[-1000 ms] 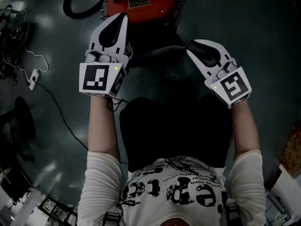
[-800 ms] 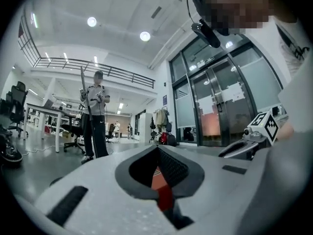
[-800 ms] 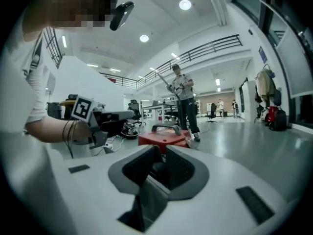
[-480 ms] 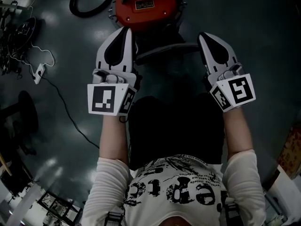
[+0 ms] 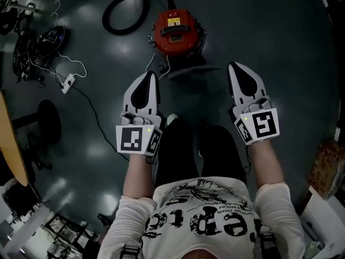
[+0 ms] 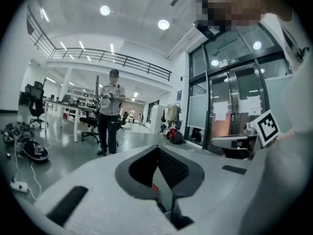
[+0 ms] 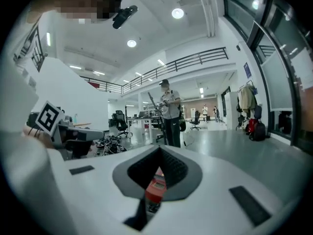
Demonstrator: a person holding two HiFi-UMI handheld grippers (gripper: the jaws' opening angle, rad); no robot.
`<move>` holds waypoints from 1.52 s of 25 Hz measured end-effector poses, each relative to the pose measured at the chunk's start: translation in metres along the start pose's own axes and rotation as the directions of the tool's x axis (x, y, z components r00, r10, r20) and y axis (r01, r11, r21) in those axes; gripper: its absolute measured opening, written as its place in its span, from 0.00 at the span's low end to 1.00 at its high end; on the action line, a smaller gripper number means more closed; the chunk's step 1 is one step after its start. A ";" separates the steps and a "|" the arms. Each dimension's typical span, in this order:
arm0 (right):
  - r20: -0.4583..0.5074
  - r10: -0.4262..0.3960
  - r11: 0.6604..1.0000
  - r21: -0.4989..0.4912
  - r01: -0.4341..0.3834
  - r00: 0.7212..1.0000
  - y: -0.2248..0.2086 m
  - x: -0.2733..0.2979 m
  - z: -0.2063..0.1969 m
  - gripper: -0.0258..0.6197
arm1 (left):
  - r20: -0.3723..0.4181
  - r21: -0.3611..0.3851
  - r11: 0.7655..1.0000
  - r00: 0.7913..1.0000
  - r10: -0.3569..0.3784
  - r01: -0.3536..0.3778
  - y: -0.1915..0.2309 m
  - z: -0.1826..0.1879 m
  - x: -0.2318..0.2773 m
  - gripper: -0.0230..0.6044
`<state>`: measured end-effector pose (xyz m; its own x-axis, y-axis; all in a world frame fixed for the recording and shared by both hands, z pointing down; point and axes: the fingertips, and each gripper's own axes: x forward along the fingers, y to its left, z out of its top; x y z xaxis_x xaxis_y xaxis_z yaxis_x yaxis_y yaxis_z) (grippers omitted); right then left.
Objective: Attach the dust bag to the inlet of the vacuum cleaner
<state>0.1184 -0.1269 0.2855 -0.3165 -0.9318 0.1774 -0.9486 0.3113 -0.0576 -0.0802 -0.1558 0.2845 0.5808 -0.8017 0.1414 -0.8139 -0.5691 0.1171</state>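
The red vacuum cleaner point(image 5: 177, 32) stands on the dark floor ahead of me, its black hose point(image 5: 126, 12) looping off to the left. A flat grey shape point(image 5: 191, 72) lies on the floor just in front of it; I cannot tell what it is. My left gripper point(image 5: 146, 77) and right gripper point(image 5: 239, 69) are held out level above my legs, well short of the vacuum, both shut with nothing between the jaws. A sliver of the red vacuum point(image 7: 156, 185) shows through the jaw gap in the right gripper view. The left gripper point(image 6: 157, 148) points across the hall.
A white power strip with its cable point(image 5: 67, 81) and a heap of cables point(image 5: 43, 42) lie at the left. Nearby are a black stool point(image 5: 43, 117) and a wooden table edge point(image 5: 11, 144). A person point(image 6: 110, 111) stands further off in the hall.
The view has pulled up and back: the vacuum now looks smaller and farther away. Both grippers have drawn back from it toward my body and stay shut.
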 end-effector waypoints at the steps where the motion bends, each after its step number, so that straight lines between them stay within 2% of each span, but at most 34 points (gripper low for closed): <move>1: 0.000 -0.005 1.000 -0.007 0.005 1.000 0.003 -0.011 0.023 0.04 | 0.004 0.027 0.999 1.000 0.028 -0.028 -0.007 0.026 -0.009 0.04; 3: -0.005 0.001 1.000 -0.008 -0.001 1.000 0.013 -0.033 0.070 0.04 | -0.001 0.084 0.995 0.998 0.057 -0.057 -0.025 0.078 -0.027 0.04; 6: -0.026 0.059 0.998 0.005 -0.058 0.998 0.044 -0.069 0.134 0.04 | -0.019 0.108 0.994 0.999 0.027 -0.025 -0.059 0.142 -0.062 0.04; 9: -0.030 0.099 0.994 0.046 -0.097 0.995 0.069 -0.102 0.179 0.04 | -0.040 0.151 0.988 0.999 -0.010 0.016 -0.088 0.184 -0.092 0.04; 15: 0.017 0.101 0.995 -0.028 -0.100 0.995 0.089 -0.131 0.233 0.04 | 0.035 0.183 0.981 0.997 -0.066 0.059 -0.121 0.249 -0.120 0.04; 19: 0.056 0.113 0.992 -0.053 -0.110 0.992 0.106 -0.135 0.255 0.04 | 0.084 0.143 0.989 0.995 -0.054 0.042 -0.116 0.275 -0.136 0.04; 23: 0.098 0.138 0.988 -0.088 -0.130 0.985 0.118 -0.130 0.275 0.04 | 0.127 0.135 0.991 0.991 -0.041 0.024 -0.100 0.289 -0.141 0.04; 30: 0.102 0.150 0.984 -0.107 -0.139 0.983 0.130 -0.126 0.276 0.04 | 0.164 0.118 0.993 0.986 -0.033 0.014 -0.088 0.297 -0.149 0.04; 38: 0.097 0.144 0.983 -0.130 -0.131 0.985 0.129 -0.126 0.276 0.04 | 0.171 0.158 0.986 0.982 -0.076 0.049 -0.097 0.301 -0.145 0.04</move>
<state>0.0358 -0.0207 -0.0155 -0.4488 -0.8908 0.0712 -0.8905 0.4524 0.0475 -0.0894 -0.0397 -0.0436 0.6302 -0.7755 -0.0382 -0.7764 -0.6293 -0.0332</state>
